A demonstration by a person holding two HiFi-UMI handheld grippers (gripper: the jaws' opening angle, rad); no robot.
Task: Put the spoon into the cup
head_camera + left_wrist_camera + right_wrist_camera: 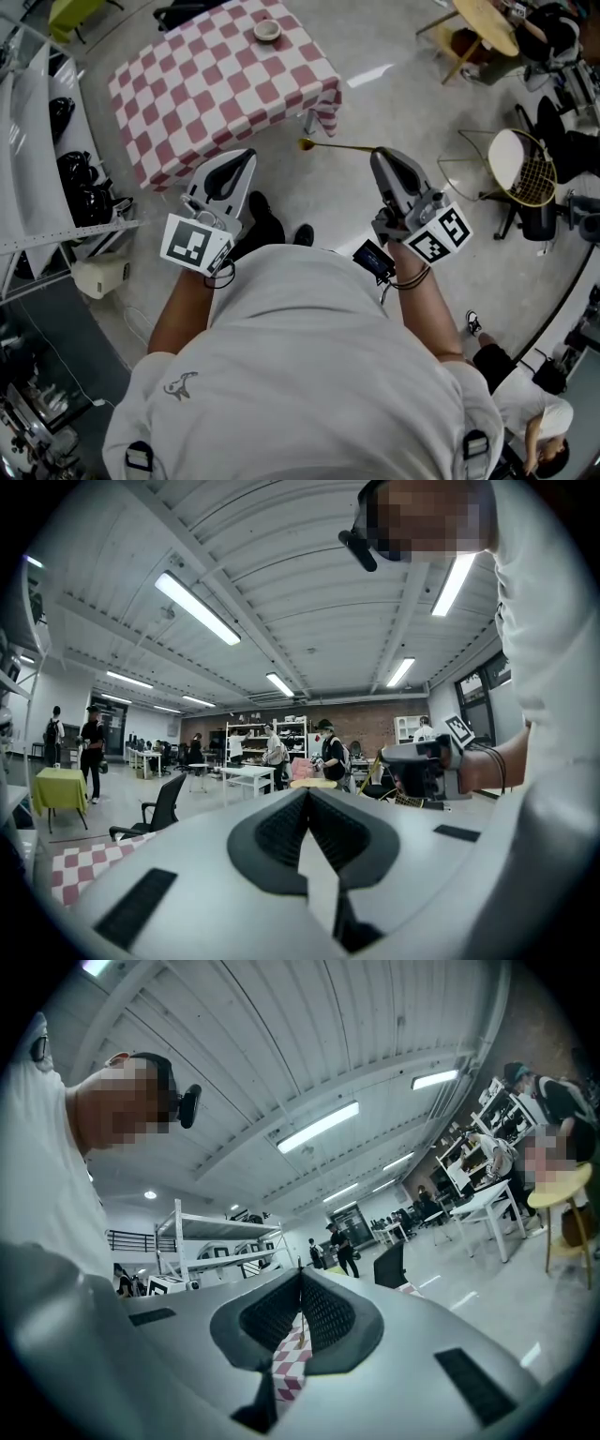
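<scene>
My right gripper (380,154) is shut on the handle of a golden spoon (336,146). The spoon sticks out to the left, level above the floor, with its bowl at the far end. In the right gripper view (300,1279) the handle shows as a thin line between the pads. A small round cup (267,30) stands at the far side of the red-and-white checked table (206,94), well ahead of both grippers. My left gripper (247,156) is shut with nothing in it, near the table's front edge; its pads (281,832) meet.
Grey shelving (37,141) with dark objects lines the left side. A wire-mesh chair (523,169) and a round wooden table (487,23) stand at the right, with seated people (553,37) beyond. My feet (267,225) stand on the grey floor just short of the table.
</scene>
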